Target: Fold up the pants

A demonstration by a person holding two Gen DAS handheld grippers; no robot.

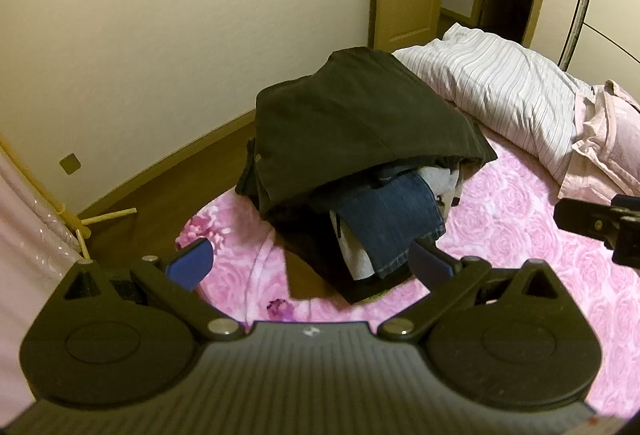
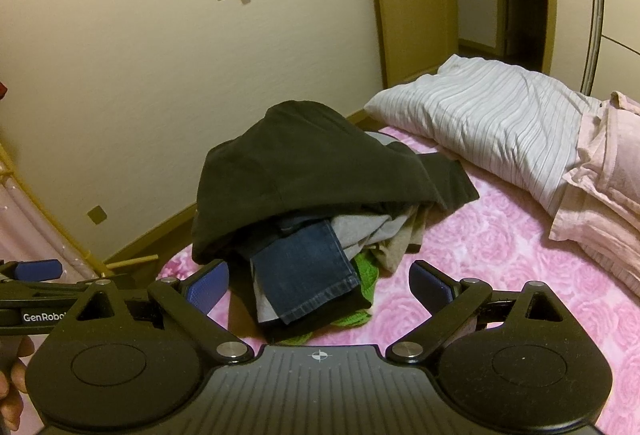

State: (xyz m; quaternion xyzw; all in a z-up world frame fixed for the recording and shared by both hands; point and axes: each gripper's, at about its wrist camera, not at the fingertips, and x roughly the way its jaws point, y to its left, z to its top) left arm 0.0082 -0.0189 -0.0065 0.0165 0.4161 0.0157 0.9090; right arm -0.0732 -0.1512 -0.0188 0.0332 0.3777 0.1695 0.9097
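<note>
1. Left gripper [image 1: 308, 265]: fingers spread, holding nothing, above the bed [image 1: 520, 235].
2. Right gripper [image 2: 318, 285]: fingers spread, holding nothing.
3. Pile [image 2: 320, 195] on the bed's corner: dark pants [image 1: 352, 123] on top, jeans [image 2: 308, 267] beneath.
4. Pillow [image 2: 500, 119] behind.

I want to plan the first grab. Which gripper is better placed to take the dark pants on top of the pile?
Probably the left gripper: the dark pants hang over the pile's left side, nearer it. The right gripper, also open, faces the jeans.
</note>
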